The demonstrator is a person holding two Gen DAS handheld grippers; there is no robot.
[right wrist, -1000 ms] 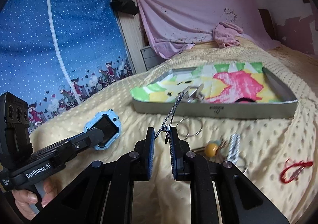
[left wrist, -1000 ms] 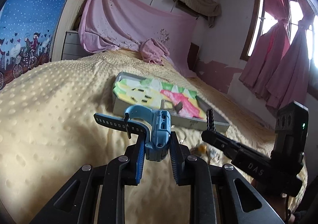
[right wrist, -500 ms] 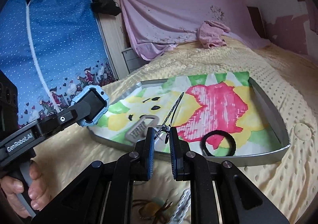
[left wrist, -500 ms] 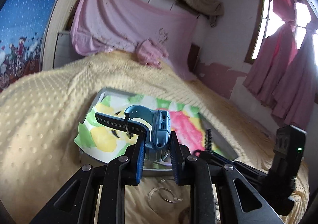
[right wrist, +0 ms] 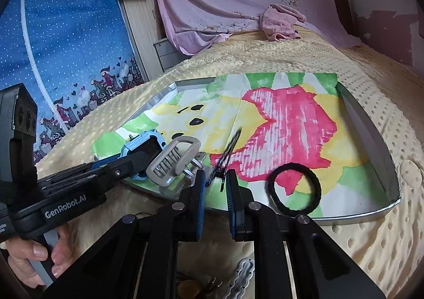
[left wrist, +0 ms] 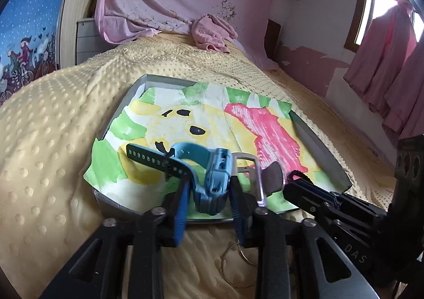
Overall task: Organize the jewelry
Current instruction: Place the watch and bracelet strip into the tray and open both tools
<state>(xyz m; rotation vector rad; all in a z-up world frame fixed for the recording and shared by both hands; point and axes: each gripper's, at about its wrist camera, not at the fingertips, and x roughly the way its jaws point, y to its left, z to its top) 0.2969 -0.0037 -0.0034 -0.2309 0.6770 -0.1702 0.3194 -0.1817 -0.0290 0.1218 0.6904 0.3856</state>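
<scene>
My left gripper (left wrist: 209, 187) is shut on a blue watch (left wrist: 214, 179) with a dark strap, held over the near edge of a metal tray (left wrist: 135, 89) lined with a painted paper. My right gripper (right wrist: 214, 185) stands slightly apart around a thin dark hair clip (right wrist: 228, 150), which looks blurred and tilted over the tray (right wrist: 371, 129). The watch also shows in the right wrist view (right wrist: 143, 145). A grey buckle (right wrist: 175, 161) and a black hair tie (right wrist: 294, 187) lie in the tray.
The tray sits on a yellow dotted blanket (left wrist: 53, 139). A wire ring (left wrist: 238, 264) lies on the blanket near me. A grey clip (right wrist: 241, 277) and a brownish bead piece (right wrist: 190, 288) lie below the right gripper. A pink cloth (left wrist: 212, 31) lies at the far end.
Both grippers have moved forward and down over the tray. The right gripper's fingers have parted a little and the hair clip is now blurred between them.
</scene>
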